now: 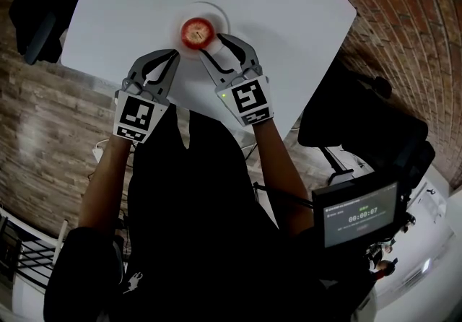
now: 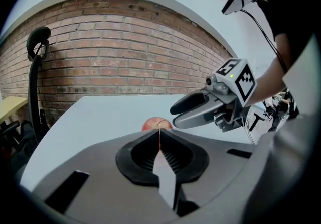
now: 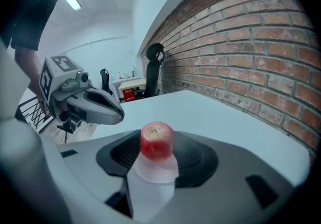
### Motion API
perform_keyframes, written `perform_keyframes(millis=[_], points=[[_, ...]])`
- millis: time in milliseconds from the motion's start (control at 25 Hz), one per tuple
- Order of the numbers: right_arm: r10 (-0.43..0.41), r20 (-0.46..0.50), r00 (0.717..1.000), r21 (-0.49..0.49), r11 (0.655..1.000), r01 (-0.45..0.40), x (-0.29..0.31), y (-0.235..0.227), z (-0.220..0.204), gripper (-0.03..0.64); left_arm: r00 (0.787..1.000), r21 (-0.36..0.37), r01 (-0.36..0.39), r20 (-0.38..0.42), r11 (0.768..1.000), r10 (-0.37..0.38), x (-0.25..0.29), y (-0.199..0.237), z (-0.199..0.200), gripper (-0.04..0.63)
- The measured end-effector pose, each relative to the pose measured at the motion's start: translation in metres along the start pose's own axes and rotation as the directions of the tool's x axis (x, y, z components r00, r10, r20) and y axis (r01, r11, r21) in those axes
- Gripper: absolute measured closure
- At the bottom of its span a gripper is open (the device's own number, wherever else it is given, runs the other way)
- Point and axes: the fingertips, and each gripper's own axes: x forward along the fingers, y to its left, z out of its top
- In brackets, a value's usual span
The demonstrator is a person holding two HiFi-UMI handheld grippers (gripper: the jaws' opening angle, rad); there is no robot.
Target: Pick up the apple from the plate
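Hovering at the plate, the right gripper [image 1: 211, 45] had the apple [image 1: 196, 32] lined up!

That red apple sat stem-up on the small white plate [image 1: 221, 19], well in from the near edge of the white table [image 1: 289, 3]. The right gripper pointed down at it with its jaws apart and its tips at the plate's near rim, pads clear of the fruit. Its own view framed the apple in the gap. The left gripper [image 1: 173, 55] hung just beside it, jaws pressed together on nothing, tips over bare table near the rim.
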Motion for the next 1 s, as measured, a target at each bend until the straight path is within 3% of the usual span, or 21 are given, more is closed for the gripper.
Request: perform_keyframes(millis=[1000], points=[[0.022, -0.050, 0.999, -0.003, 1.000, -0.022, 0.029, 0.000, -0.027, 0.266, 1.000, -0.019, -0.023, -0.013, 1.000, 0.023, -0.003, 0.002, -0.014, 0.588]])
